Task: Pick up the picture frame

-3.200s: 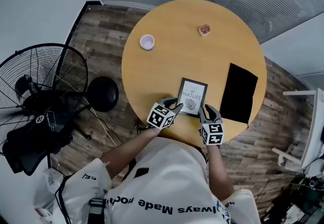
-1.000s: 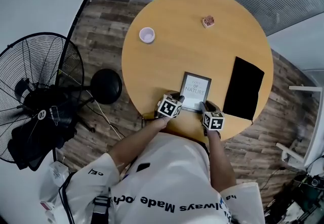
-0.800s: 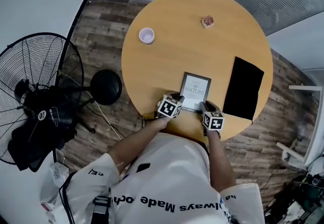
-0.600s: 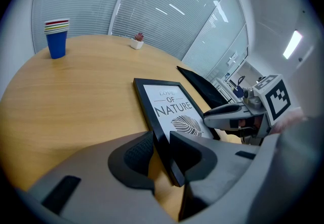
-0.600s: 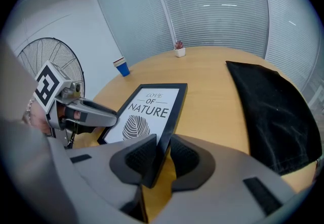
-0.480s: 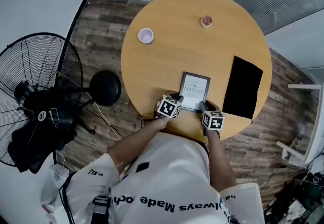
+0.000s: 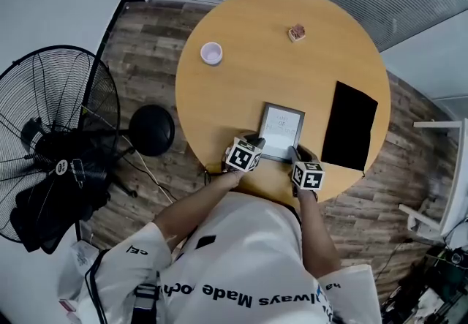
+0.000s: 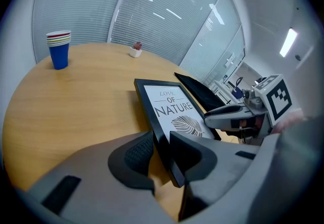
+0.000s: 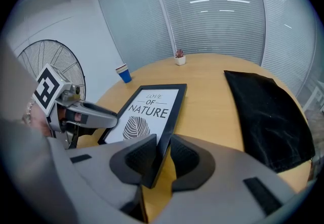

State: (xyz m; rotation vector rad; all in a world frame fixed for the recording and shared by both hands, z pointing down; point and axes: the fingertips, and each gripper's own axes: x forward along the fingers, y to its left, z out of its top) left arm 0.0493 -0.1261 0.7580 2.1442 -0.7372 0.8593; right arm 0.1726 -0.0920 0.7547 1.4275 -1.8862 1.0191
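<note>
We've got loads of bare table beyond the picture frame — the cups and little pot sit well apart, way over at the far side. Only the black mat crowds us — it's near the frame's right edge.

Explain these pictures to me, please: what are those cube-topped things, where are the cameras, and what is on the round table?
No robot here: a person holds two tools, each with two fingers that pinch. The left gripper and right gripper carry patterned cubes as part of them. One picture comes from a camera on the person's head, looking down; the other two come from cameras riding on each gripper, looking along its fingers. On the round wooden table are a picture frame, a black cloth, a stack of cups and a small potted plant. Both grippers are shut on the frame, one on each side edge near the person.
</note>
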